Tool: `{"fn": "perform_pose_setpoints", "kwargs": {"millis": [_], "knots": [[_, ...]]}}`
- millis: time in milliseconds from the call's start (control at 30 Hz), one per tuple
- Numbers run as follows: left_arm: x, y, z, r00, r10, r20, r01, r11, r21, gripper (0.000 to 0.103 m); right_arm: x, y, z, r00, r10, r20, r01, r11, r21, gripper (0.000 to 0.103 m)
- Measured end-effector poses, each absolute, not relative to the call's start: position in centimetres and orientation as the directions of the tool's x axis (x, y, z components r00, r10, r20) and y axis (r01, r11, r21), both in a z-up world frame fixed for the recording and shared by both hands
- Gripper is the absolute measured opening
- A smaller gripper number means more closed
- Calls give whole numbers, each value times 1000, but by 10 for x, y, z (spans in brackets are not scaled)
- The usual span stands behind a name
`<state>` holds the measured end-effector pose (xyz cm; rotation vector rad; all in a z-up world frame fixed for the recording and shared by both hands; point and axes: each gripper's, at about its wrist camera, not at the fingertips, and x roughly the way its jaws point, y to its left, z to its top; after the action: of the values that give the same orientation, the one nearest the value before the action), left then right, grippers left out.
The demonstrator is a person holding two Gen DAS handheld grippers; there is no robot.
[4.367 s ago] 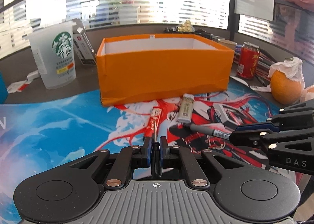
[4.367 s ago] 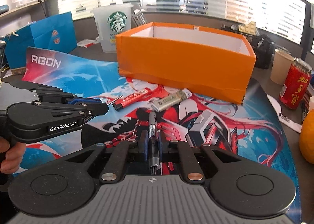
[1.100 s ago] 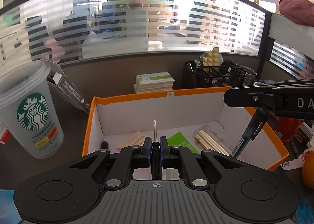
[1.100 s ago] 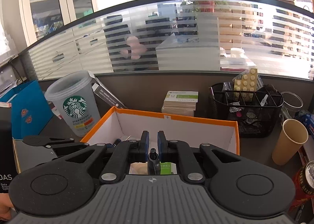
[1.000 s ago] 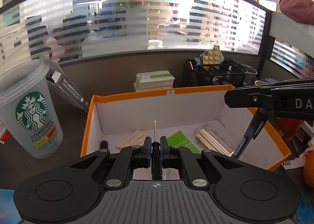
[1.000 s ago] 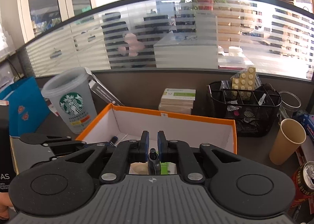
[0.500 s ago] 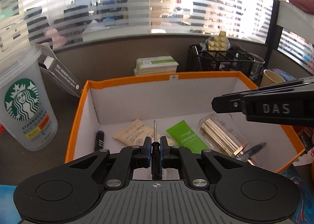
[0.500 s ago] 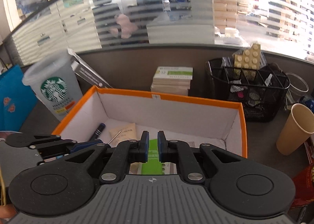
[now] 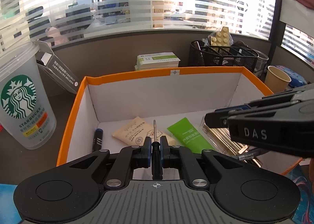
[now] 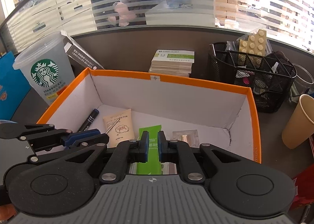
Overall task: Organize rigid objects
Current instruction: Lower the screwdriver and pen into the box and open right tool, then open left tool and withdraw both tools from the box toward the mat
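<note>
Over the orange box [image 9: 125,76], the left gripper [image 9: 156,146] pinches a small screwdriver [image 9: 155,135] by its black handle, the thin shaft pointing toward the box's far wall above a beige packet [image 9: 135,131]. The right gripper [image 10: 152,146] hangs over the box too, jaws nearly together with nothing between them. On the box floor lie a green tube [image 10: 150,145], a dark marker [image 10: 89,119] by the left wall, and a pen [image 9: 249,154] near the right wall.

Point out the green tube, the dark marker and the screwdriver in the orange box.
green tube [image 9: 187,132], left wrist view, middle of its body
dark marker [image 10: 89,120], right wrist view, barrel
screwdriver [image 9: 154,129], left wrist view, metal shaft
</note>
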<state>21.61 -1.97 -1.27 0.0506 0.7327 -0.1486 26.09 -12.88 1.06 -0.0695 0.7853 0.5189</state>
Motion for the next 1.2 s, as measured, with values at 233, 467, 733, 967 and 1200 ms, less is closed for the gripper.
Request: {"fn": "perform_pose_setpoints", "kwargs": {"millis": [233, 467, 733, 967, 1200], "knots": [[222, -19, -20, 745, -83, -662, 121, 993, 12, 13, 256, -128, 6, 587, 419, -692, -471, 872, 129, 9], [223, -20, -21, 749, -68, -659, 106, 994, 18, 14, 254, -129, 4, 585, 416, -696, -469, 874, 127, 9], [220, -22, -20, 768, -45, -639, 87, 996, 34, 50, 248, -131, 3, 589, 411, -696, -464, 877, 126, 10], [209, -17, -10, 811, -4, -586, 41, 998, 49, 85, 241, -141, 11, 607, 408, -682, -449, 884, 129, 11], [190, -12, 8, 843, 26, -537, 13, 998, 68, 95, 225, -152, 28, 654, 405, -639, -429, 894, 127, 30]]}}
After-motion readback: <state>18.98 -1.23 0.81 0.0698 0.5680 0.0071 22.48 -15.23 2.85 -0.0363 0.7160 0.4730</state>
